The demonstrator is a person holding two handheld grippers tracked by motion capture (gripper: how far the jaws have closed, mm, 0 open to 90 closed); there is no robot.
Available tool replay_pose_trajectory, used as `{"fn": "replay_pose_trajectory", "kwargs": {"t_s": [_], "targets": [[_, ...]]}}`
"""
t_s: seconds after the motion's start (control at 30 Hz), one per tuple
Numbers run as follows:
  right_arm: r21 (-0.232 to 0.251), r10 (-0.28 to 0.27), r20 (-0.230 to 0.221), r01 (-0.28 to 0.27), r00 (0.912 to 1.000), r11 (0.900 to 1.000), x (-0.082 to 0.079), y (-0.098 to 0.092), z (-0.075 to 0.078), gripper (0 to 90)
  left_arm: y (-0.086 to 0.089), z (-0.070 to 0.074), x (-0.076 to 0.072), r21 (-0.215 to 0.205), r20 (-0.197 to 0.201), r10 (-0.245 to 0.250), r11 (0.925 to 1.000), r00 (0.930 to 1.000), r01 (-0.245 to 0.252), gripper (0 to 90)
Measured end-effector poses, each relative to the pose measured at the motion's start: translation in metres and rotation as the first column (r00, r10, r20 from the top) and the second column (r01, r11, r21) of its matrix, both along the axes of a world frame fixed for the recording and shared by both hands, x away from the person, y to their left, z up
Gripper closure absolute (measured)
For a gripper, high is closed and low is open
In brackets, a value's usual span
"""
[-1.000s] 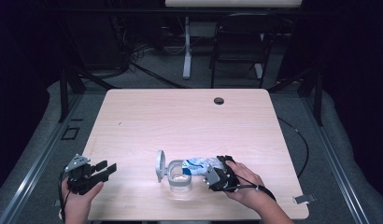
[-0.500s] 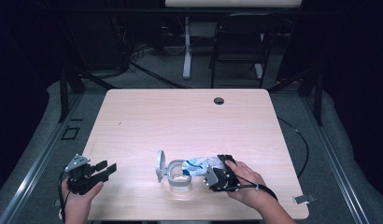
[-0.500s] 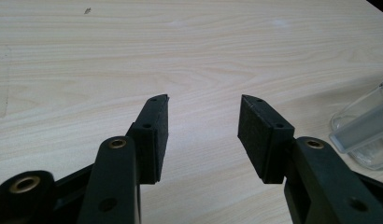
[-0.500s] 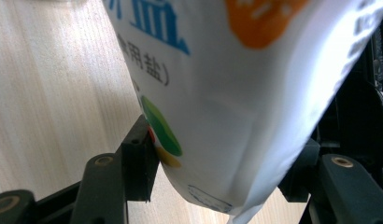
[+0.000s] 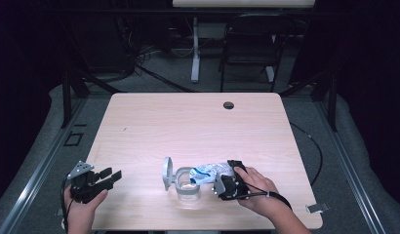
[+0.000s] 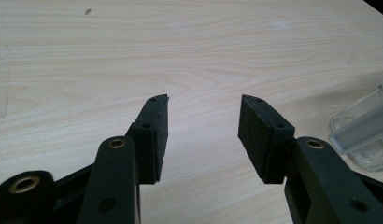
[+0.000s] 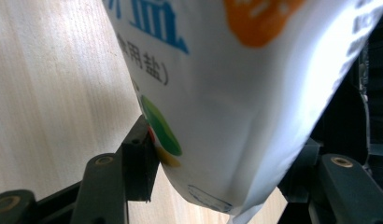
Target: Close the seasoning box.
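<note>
Right gripper point(image 5: 222, 183) is clamping a white salt bag point(image 5: 211, 171) between its fingers point(image 7: 142, 154), bag bulging wide between the pads so the fingers are standing far apart around it; in the right gripper view the bag point(image 7: 236, 102) is lying against both pads. Bag is being held tipped sideways with its far end lying over the mouth of a clear glass jar point(image 5: 187, 185), likely so the contents are pouring or about to pour into it. Whether anything is flowing right now, can't tell. Jar is sitting upright on the bench point(image 5: 188, 122) near the front edge, roughly in the middle, with its hinged lid point(image 5: 167, 170) swung open and standing up on the left side, which is keeping the mouth free for the bag. Left gripper point(image 5: 106, 176) is hovering off to the left near the bench's front corner, fingers point(image 6: 154, 133) apart with nothing between them, pointing toward the jar, whose glass edge point(image 6: 362, 130) is showing at the right of the left gripper view; probably waiting to steady the jar or shut the lid. Writing on the bag: blue Chinese characters cut off at the top, then "食用盐)" in smaller blue print, meaning edible salt; also an orange patch and a green and red round mark, no brand readable.
</note>
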State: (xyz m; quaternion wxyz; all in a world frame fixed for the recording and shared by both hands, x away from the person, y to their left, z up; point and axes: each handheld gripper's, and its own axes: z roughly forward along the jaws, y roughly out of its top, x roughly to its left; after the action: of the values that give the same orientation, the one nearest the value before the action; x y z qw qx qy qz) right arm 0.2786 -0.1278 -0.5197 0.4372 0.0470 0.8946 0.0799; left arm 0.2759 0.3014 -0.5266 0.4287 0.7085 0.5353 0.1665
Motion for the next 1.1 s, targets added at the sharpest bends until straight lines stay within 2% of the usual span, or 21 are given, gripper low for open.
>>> {"fn": "replay_pose_trajectory", "kwargs": {"t_s": [0.03, 0.07, 0.47, 0.73, 0.77, 0.83, 1.1], "targets": [[0.042, 0.011, -0.013, -0.011, 0.9999, 0.999, 0.0005, 0.0003, -0.0024, 41.8, 0.0000, -0.0002, 0.0001, 0.000, -0.001, 0.000, 1.0000, 1.0000, 0.000, 53.0], [0.042, 0.013, -0.015, -0.012, 0.9998, 0.999, 0.0007, 0.0007, -0.0019, 41.8, 0.0002, -0.0002, 0.0000, -0.001, -0.002, 0.001, 1.0000, 1.0000, -0.001, 52.9], [-0.003, 0.023, 0.002, -0.023, 0.9997, 1.000, 0.0012, 0.0027, 0.0022, 41.9, 0.0007, 0.0001, 0.0001, -0.004, 0.000, 0.002, 1.0000, 1.0000, -0.002, 52.8], [-0.013, 0.025, -0.006, -0.025, 0.9997, 1.000, 0.0018, 0.0034, 0.0037, 41.9, 0.0014, -0.0004, 0.0001, -0.001, -0.002, 0.002, 1.0000, 1.0000, -0.002, 52.8], [-0.030, 0.023, -0.002, -0.023, 0.9997, 0.999, 0.0015, 0.0038, 0.0053, 41.9, 0.0017, -0.0002, 0.0001, 0.000, -0.006, 0.000, 1.0000, 1.0000, 0.000, 52.9], [-0.022, 0.027, -0.003, -0.027, 0.9996, 0.999, 0.0018, 0.0038, 0.0047, 42.0, 0.0019, -0.0003, 0.0001, 0.001, -0.006, 0.000, 1.0000, 1.0000, 0.000, 52.8], [-0.036, 0.037, 0.003, -0.037, 0.9993, 0.999, 0.0027, 0.0047, 0.0061, 41.9, 0.0019, -0.0003, 0.0003, 0.001, -0.006, 0.000, 1.0000, 1.0000, 0.000, 52.9]]}}
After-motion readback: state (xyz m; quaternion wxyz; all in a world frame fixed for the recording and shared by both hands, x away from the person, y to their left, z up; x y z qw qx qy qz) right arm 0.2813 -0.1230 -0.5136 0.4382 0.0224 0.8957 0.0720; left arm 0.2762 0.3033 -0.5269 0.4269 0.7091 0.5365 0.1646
